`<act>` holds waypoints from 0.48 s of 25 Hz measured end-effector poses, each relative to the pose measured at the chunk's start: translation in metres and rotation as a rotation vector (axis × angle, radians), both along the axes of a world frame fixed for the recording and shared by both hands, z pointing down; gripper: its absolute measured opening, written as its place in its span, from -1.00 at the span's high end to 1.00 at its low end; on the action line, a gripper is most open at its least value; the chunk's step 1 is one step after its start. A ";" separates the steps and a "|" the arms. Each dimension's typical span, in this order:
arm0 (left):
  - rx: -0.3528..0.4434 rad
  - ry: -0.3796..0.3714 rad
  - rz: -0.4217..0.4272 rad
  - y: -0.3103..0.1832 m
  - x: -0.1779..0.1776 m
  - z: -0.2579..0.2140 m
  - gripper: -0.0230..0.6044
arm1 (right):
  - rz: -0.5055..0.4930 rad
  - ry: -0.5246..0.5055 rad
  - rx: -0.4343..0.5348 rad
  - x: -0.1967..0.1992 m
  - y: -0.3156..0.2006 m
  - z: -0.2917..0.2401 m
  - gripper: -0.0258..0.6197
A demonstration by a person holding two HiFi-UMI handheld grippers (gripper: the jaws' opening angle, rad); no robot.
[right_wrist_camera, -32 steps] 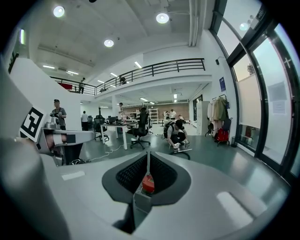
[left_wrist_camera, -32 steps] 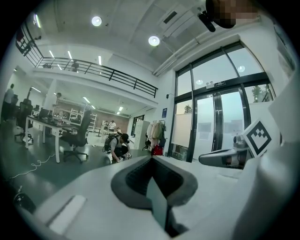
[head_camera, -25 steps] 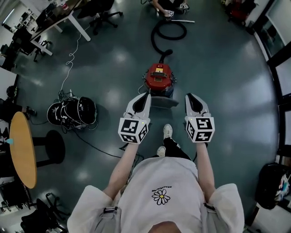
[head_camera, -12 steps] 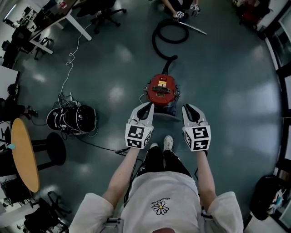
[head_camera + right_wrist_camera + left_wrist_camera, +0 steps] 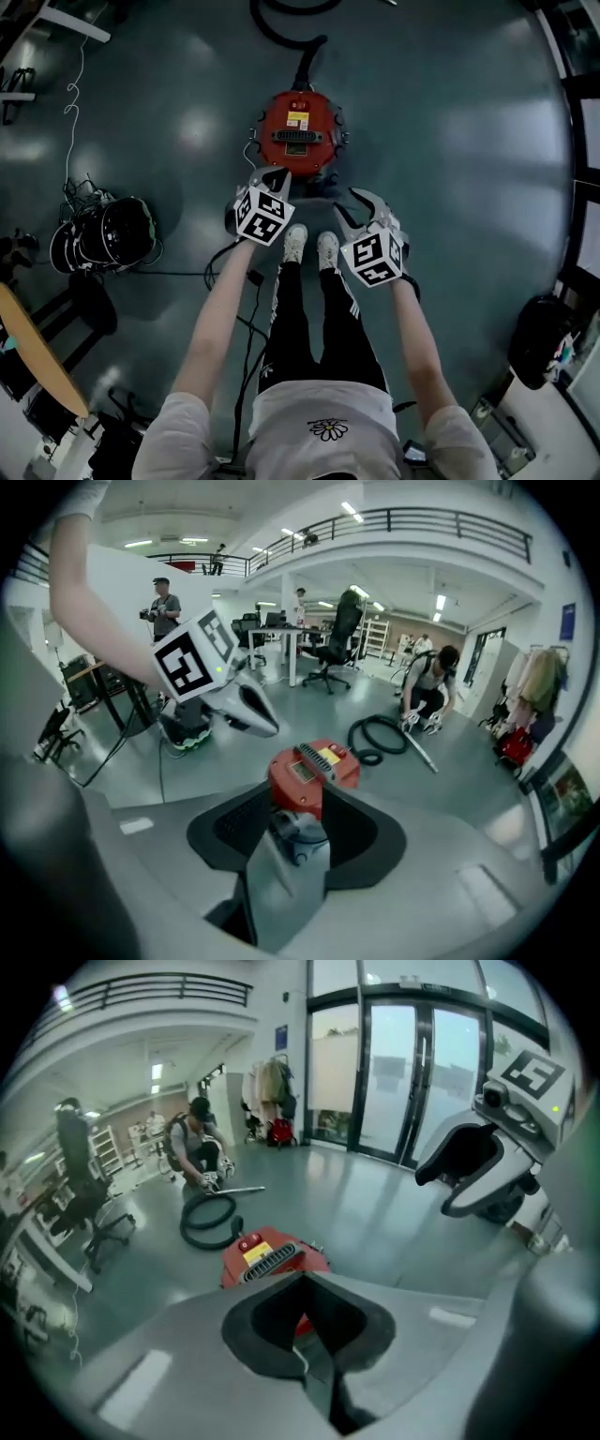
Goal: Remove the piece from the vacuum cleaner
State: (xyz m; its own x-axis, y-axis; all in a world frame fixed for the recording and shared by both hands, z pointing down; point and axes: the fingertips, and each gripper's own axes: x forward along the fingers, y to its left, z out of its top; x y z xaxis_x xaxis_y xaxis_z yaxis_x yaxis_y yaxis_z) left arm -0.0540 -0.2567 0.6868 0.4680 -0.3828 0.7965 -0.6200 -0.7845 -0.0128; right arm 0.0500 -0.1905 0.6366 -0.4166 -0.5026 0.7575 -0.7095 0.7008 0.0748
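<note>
A round red vacuum cleaner [image 5: 298, 141] stands on the floor just in front of my feet, its black hose [image 5: 302, 52] running away from it. My left gripper [image 5: 270, 180] hangs over the cleaner's near left edge with its jaws together and nothing in them. My right gripper [image 5: 361, 211] is beside the cleaner's near right side; its jaws have just been opening and nothing is between them. The right gripper view shows the cleaner [image 5: 314, 771] beyond the parted jaws. The left gripper view shows the cleaner [image 5: 267, 1255] just past the closed tips.
A black round device with tangled cables [image 5: 112, 232] lies on the floor at the left, with a wooden round table [image 5: 28, 347] nearer. A dark bag [image 5: 539, 342] sits at the right. A crouching person [image 5: 427, 696] handles the hose's far end [image 5: 380, 735].
Both grippers have dropped and tilted down towards the vacuum cleaner, which is now much closer. The right jaws, together before, now stand apart. The left jaws stay together.
</note>
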 end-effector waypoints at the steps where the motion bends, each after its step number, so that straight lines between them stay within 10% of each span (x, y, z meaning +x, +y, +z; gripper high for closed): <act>1: -0.019 -0.041 0.049 0.001 0.002 0.020 0.92 | -0.015 0.001 -0.049 -0.005 0.010 0.025 0.31; 6: -0.031 -0.177 0.226 -0.011 0.016 0.090 0.93 | -0.112 0.093 -0.196 -0.011 0.037 0.138 0.06; 12: -0.044 -0.190 0.236 -0.017 0.025 0.131 0.93 | -0.197 0.231 -0.329 0.007 0.052 0.228 -0.05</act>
State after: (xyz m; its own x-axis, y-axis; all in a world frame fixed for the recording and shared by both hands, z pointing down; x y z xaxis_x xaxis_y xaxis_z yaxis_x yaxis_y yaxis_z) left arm -0.0290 -0.2739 0.8175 0.3808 -0.2447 0.8917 -0.4100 -0.9091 -0.0744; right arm 0.0566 -0.1381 0.8650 -0.2815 -0.1479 0.9481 -0.5513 0.8336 -0.0337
